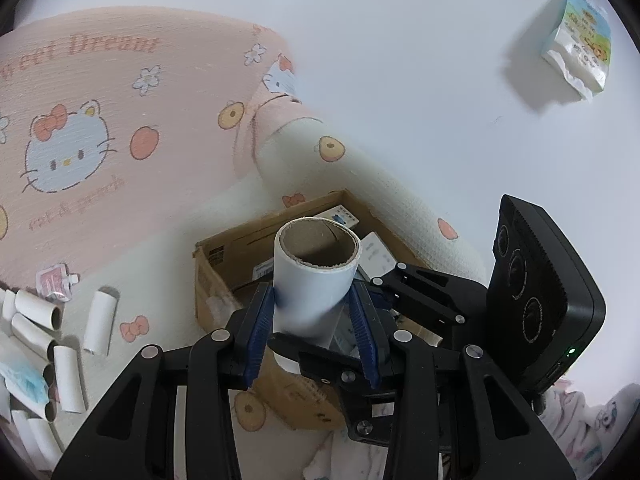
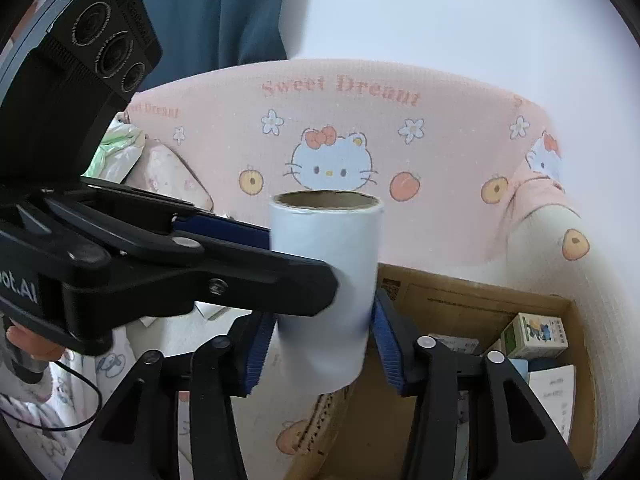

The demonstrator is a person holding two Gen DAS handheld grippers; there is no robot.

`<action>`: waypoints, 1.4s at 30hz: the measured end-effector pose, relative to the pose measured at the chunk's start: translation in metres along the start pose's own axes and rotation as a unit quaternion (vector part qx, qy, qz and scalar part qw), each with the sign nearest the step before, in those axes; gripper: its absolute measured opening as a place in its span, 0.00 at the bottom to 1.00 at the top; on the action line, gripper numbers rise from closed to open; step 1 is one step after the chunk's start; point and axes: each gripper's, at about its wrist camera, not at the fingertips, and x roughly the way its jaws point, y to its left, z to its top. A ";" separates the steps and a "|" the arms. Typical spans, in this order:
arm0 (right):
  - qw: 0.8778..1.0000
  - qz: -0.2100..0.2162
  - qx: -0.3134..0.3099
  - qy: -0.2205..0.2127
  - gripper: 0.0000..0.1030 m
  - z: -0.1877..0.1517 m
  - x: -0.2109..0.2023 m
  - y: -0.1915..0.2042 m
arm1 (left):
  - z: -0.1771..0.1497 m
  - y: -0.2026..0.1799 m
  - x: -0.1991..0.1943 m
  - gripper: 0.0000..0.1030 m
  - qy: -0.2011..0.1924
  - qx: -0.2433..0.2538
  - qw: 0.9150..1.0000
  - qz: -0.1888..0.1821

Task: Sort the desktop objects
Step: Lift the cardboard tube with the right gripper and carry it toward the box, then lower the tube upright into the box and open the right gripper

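Across the whole background lies a pink and cream quilted blanket (image 2: 400,216), printed with cat faces wearing red bows, small flowers and round orange fruits; the words "Sweet Dream" can be read on it in both views. On this blanket sits an open brown cardboard box (image 2: 472,300), holding several small printed cartons (image 2: 534,336) whose lettering is too small to read.

Above the box, a white cardboard tube (image 1: 316,284) with a brown inner core stands upright, its open end upward, gripped from two sides at once. The left gripper (image 1: 316,332) has its blue-padded jaws clamped on the tube's lower half. The right gripper (image 2: 324,344) likewise has its blue pads pressed against the tube's sides, jaws closed on it. In the right wrist view the left gripper's black body comes in from the left, bearing the partial white lettering "ot.AI", with a black three-lens camera block (image 2: 104,48) above it.

To the left of the box, a heap of similar white tubes (image 1: 44,356) lies on the blanket, one tube (image 1: 100,322) a little apart from the rest. Near them is a small pink pouch (image 1: 54,282). Far off, on a plain white surface, lies a crinkled white packet (image 1: 576,46) with a colourful printed front, its text unreadable.
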 end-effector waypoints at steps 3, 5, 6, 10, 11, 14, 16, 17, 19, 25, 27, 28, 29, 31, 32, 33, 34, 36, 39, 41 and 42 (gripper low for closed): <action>1.000 0.002 0.021 0.012 0.43 -0.001 0.001 -0.015 | 0.005 -0.001 0.008 0.43 -0.015 -0.027 0.999 0.012; 0.999 0.001 0.043 0.025 0.42 -0.003 0.003 -0.027 | 0.009 -0.001 0.015 0.45 -0.020 -0.036 0.999 0.008; 0.998 0.001 0.051 0.027 0.42 -0.004 0.003 -0.032 | 0.010 -0.002 0.019 0.47 -0.016 -0.040 0.999 0.002; 0.995 0.019 0.095 0.028 0.42 -0.009 0.000 -0.055 | 0.018 -0.002 0.044 0.52 0.013 -0.048 0.999 0.001; 0.995 0.018 0.098 0.031 0.42 -0.010 -0.001 -0.058 | 0.019 0.001 0.049 0.52 0.018 -0.053 0.998 -0.002; 0.994 0.009 0.098 0.043 0.42 -0.012 -0.001 -0.066 | 0.020 0.008 0.060 0.52 0.015 -0.079 0.997 -0.017; 0.992 0.019 0.111 0.055 0.42 -0.014 0.002 -0.074 | 0.021 0.015 0.070 0.49 0.022 -0.104 0.994 -0.016; 0.991 0.021 0.115 0.059 0.42 -0.014 0.003 -0.076 | 0.022 0.018 0.072 0.45 0.026 -0.113 0.993 -0.015; 0.990 0.024 0.118 0.075 0.42 -0.016 0.009 -0.083 | 0.022 0.028 0.083 0.45 0.040 -0.142 0.989 -0.022; 0.984 0.041 0.123 0.118 0.42 -0.020 0.030 -0.094 | 0.021 0.039 0.099 0.43 0.064 -0.151 0.986 -0.013; 0.979 0.055 0.136 0.139 0.42 -0.022 0.042 -0.101 | 0.021 0.040 0.105 0.43 0.076 -0.140 0.987 0.000; 0.977 0.062 0.141 0.149 0.42 -0.023 0.049 -0.103 | 0.023 0.041 0.109 0.43 0.082 -0.133 0.988 0.005; 0.975 0.064 0.144 0.158 0.42 -0.023 0.054 -0.105 | 0.024 0.041 0.112 0.43 0.088 -0.126 0.988 0.008; 0.972 0.067 0.147 0.171 0.42 -0.025 0.065 -0.107 | 0.027 0.041 0.120 0.42 0.102 -0.107 0.989 0.017; 0.971 0.067 0.148 0.175 0.42 -0.025 0.068 -0.107 | 0.027 0.040 0.123 0.42 0.110 -0.102 0.989 0.016; 0.970 0.067 0.152 0.178 0.42 -0.026 0.073 -0.109 | 0.028 0.040 0.127 0.42 0.118 -0.099 0.988 0.016; 0.968 0.067 0.157 0.182 0.42 -0.026 0.076 -0.110 | 0.029 0.041 0.130 0.42 0.124 -0.096 0.987 0.017; 0.964 0.069 0.169 0.195 0.42 -0.030 0.086 -0.114 | 0.030 0.041 0.140 0.43 0.143 -0.093 0.985 0.023; 0.957 0.070 0.187 0.212 0.42 -0.034 0.099 -0.122 | 0.032 0.045 0.154 0.43 0.167 -0.106 0.980 0.024; 0.953 0.074 0.195 0.222 0.42 -0.036 0.107 -0.126 | 0.032 0.048 0.156 0.43 0.172 -0.111 0.979 0.018; 0.950 0.077 0.198 0.227 0.42 -0.037 0.110 -0.127 | 0.032 0.049 0.154 0.43 0.169 -0.111 0.979 0.015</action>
